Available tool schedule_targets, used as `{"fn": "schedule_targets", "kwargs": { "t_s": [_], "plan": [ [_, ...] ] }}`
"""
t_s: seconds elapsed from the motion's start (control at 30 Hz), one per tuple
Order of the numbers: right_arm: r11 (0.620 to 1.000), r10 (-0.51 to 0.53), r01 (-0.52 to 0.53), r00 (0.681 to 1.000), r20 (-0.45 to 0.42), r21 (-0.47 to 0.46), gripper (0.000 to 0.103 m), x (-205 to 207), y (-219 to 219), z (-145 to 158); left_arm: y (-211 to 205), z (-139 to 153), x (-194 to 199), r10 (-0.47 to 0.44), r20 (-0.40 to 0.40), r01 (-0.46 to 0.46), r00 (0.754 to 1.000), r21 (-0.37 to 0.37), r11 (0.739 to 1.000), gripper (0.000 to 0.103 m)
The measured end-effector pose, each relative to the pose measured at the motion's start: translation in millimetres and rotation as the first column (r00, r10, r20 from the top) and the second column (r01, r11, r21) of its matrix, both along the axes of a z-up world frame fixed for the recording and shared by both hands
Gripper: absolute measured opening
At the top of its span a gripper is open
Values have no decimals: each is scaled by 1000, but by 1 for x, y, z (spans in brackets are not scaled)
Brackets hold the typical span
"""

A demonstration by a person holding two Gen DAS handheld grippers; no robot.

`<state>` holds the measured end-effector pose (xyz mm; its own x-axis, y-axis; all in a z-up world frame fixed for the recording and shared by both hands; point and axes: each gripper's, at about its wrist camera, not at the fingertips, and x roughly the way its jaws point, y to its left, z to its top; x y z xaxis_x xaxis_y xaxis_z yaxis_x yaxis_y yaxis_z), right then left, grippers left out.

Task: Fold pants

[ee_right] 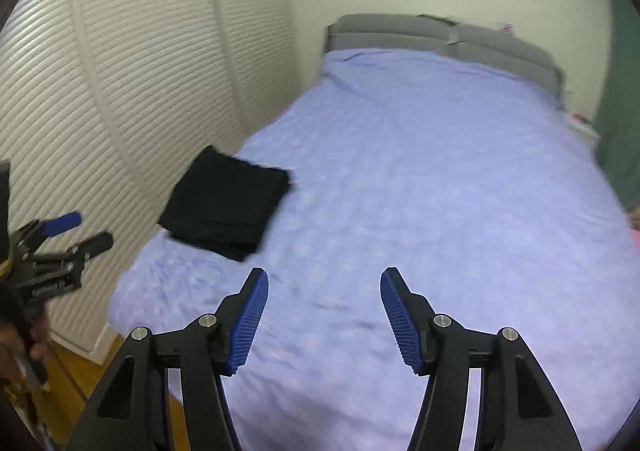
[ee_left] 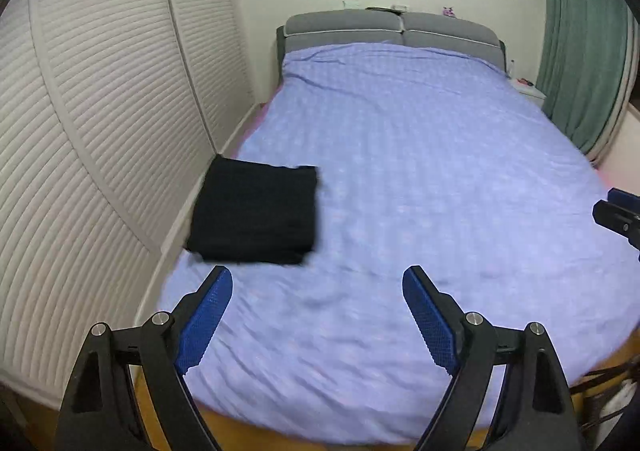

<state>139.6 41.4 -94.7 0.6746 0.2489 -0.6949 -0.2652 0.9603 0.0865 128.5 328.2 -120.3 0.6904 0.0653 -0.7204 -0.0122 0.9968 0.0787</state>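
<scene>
Clearly, your left gripper (ee_left: pixel 318 279) and right gripper (ee_right: pixel 324 281) hung with jaws apart and empty; the pants (ee_left: pixel 256 213) lay folded square near the bed's (ee_left: pixel 420 179) left edge, so leaving them untouched seemed best.

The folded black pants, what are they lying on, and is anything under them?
The folded black pants lie on the lavender bedspread near the bed's left edge. Whatever sits beneath the stack is covered, so nothing else can be seen there.

Dim, cool indoor light, soft shadows, no glare, heavy fisheye bending at edges, dark corner vignette, slight motion blur
</scene>
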Motion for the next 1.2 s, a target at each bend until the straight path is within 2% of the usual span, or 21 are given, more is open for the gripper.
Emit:
{"fn": "schedule_targets", "kwargs": {
  "t_s": [0.03, 0.23, 0.43, 0.57, 0.7, 0.93, 1.2],
  "plan": [
    [1000, -15, 15, 1000, 9, -10, 67, -13, -19, 12, -26, 12, -15, 2, -4, -2, 1000, -14, 1000, 89],
    [992, -105, 109, 991, 79, -59, 77, -93, -138, 88, -157, 64, -81, -36, -6, 36, 999, -16, 999, 96],
    [976, -208, 213, 972, 109, -42, 80, -155, -222, 129, -228, 92, -118, -56, 3, 56, 998, -26, 998, 97],
    [958, -279, 284, 952, 130, -27, 81, -185, -255, 142, -248, 103, -140, -42, 11, 42, 999, -22, 999, 98],
    [943, -329, 333, 936, 129, -11, 82, -204, -275, 140, -253, 107, -160, -21, 30, 22, 999, -21, 1000, 102],
    [938, -338, 345, 932, 131, -33, 82, -230, -284, 134, -269, 110, -184, -59, 45, 58, 997, 15, 998, 103],
    [938, -344, 348, 931, 124, -11, 83, -246, -292, 128, -266, 117, -192, -41, 91, 41, 995, 0, 999, 103]
  ]
}}
